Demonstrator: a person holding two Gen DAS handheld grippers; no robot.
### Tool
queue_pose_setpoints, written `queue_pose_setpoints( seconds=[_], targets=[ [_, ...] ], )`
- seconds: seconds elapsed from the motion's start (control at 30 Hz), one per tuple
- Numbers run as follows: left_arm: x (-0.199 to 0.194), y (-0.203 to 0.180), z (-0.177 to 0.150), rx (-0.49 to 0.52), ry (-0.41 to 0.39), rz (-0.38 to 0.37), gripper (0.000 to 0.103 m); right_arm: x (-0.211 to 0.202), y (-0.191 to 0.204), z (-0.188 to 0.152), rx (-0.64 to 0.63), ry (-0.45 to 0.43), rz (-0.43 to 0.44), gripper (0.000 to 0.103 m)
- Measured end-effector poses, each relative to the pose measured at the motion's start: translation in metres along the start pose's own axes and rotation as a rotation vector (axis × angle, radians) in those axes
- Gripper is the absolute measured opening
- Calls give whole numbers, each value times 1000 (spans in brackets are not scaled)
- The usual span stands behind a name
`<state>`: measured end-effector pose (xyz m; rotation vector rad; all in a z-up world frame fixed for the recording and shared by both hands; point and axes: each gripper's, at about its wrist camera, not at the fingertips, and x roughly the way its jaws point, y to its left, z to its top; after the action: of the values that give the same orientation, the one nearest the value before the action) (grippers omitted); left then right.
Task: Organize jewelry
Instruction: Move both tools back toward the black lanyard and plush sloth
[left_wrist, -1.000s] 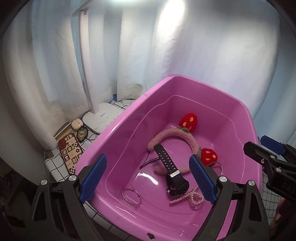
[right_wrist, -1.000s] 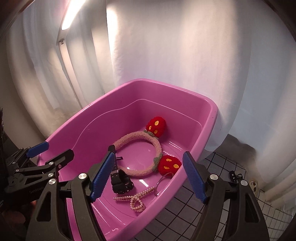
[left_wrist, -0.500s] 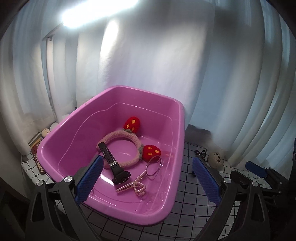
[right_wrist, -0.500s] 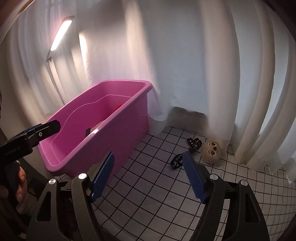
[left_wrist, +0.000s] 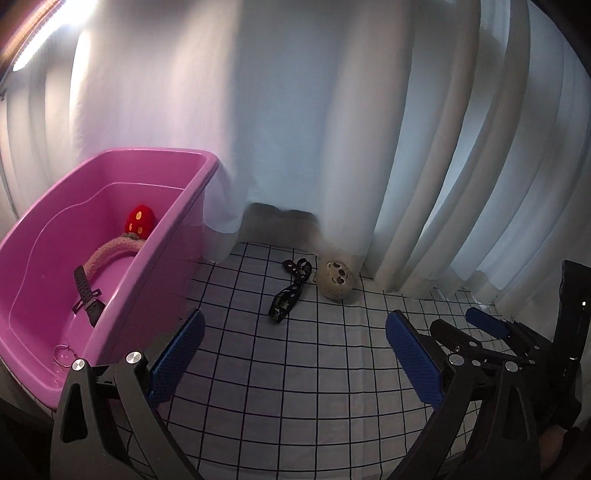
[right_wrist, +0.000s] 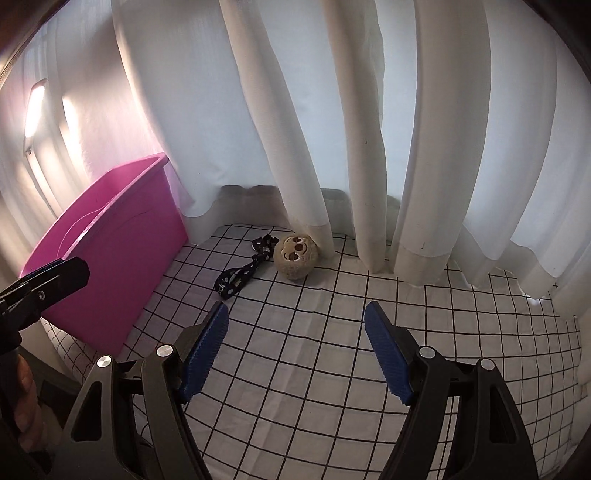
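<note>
Two grippers, left (left_wrist: 293, 356) and right (right_wrist: 295, 349), both wide and empty, above gridded cloth (right_wrist: 332, 332) near strap (right_wrist: 240, 275), right of tub (left_wrist: 122, 280).

Both claws swing away from the tub (left_wrist: 110, 258) to the right. A second ago the left claw (left_wrist: 295, 365) hangs over the tub's inside; now the tub sits at the left edge of its view, and gridded desk (left_wrist: 295, 369) lies between its fingers. The strap (left_wrist: 290, 291) and the round plush (left_wrist: 334, 280) come into its view at the far side. The right claw (right_wrist: 295, 350) turns further too: the tub (right_wrist: 110, 236) slides far left, its contents hidden, and the plush (right_wrist: 295, 256) and strap (right_wrist: 240, 275) draw nearer the centre. Both claws stay wide apart and empty.
</note>
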<state>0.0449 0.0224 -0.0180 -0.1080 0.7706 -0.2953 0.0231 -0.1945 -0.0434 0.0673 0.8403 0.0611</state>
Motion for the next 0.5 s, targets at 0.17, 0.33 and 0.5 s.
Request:
queue_pose_setpoints(
  seconds=[0.17, 0.33, 0.5],
  targets=[
    [43, -12, -11, 1, 54, 52, 96, 31, -16, -4, 31, 30, 13, 73],
    [93, -10, -18, -12, 91, 96, 96, 69, -22, -7, 46, 70, 37, 73],
    [139, 3, -25, -13, 145, 154, 96, 111, -24, -4, 35, 105, 45, 73]
  ],
)
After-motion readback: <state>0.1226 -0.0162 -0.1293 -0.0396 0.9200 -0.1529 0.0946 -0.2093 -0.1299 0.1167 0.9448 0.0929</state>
